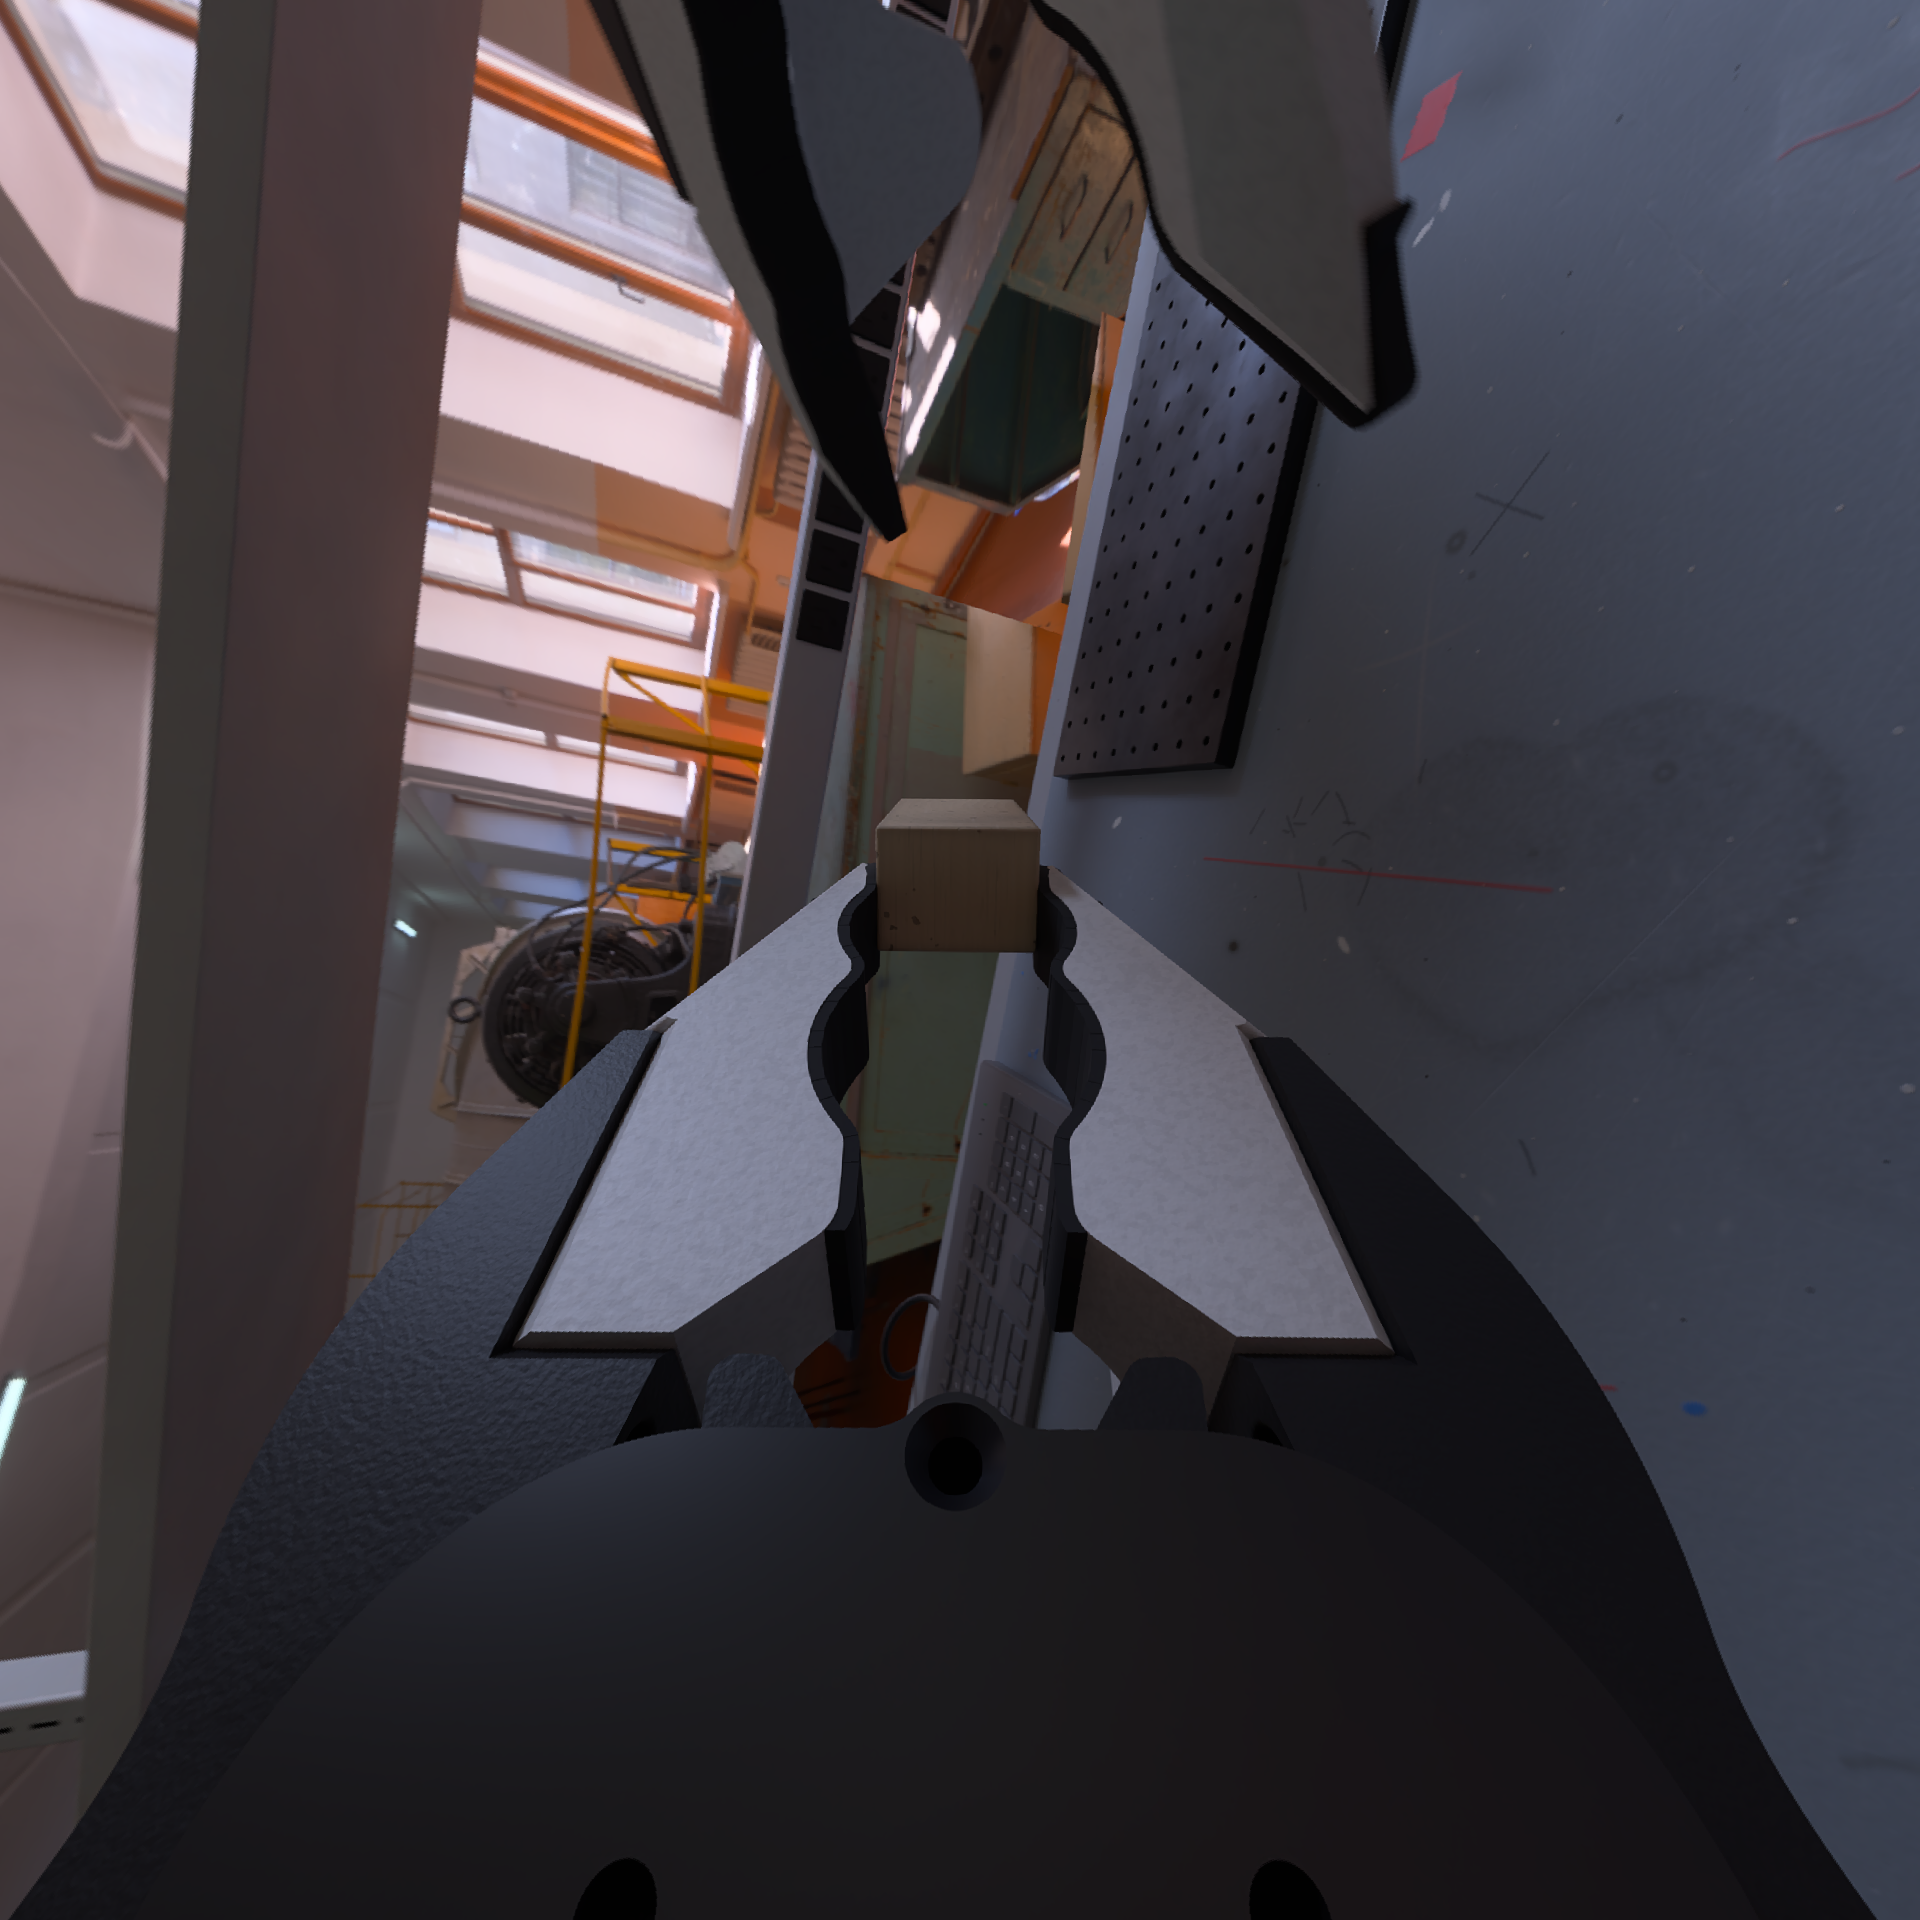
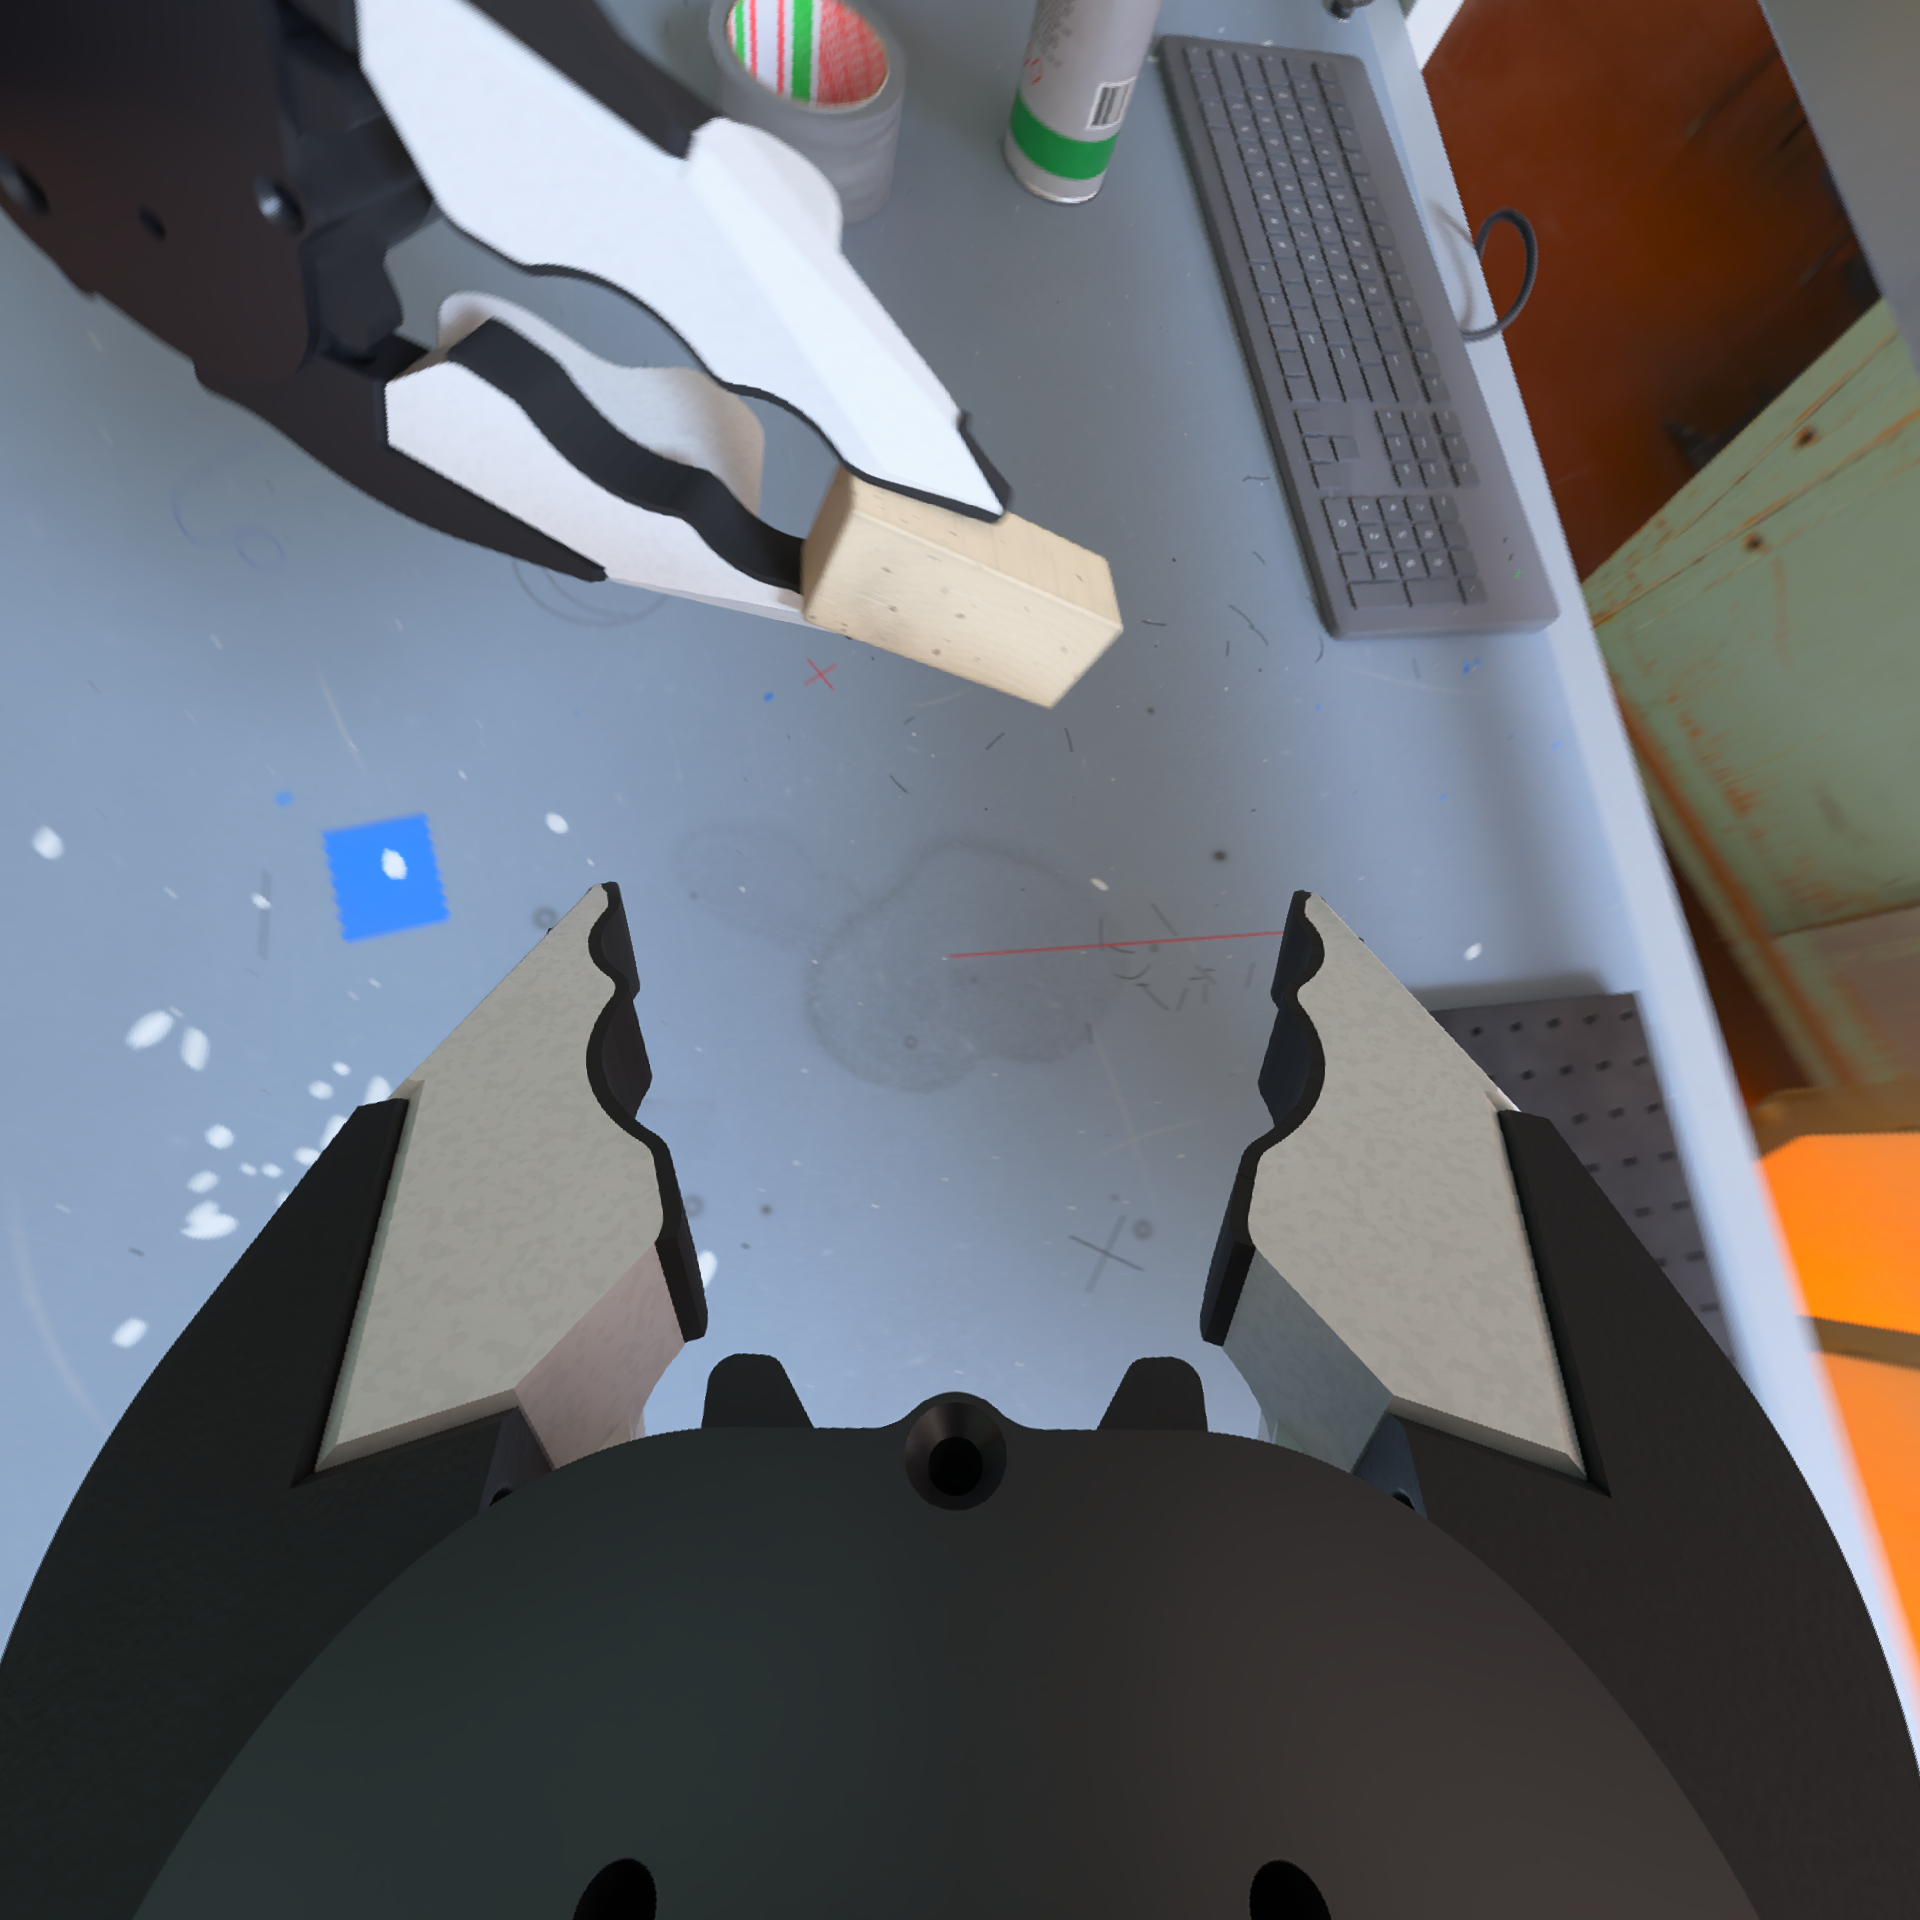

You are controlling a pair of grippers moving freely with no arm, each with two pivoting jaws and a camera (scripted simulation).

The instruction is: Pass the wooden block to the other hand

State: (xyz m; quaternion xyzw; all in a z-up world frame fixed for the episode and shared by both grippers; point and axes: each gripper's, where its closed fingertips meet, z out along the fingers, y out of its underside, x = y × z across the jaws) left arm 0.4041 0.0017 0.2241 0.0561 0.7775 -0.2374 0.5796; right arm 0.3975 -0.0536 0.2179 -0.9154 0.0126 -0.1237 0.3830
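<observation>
Your left gripper is clamped on one end of the wooden block, held above the table. Your right gripper is spread wide, empty, block at its 12 o'clock (handover not begun). The keyboard, tape roll and can stand clear of the path.
</observation>
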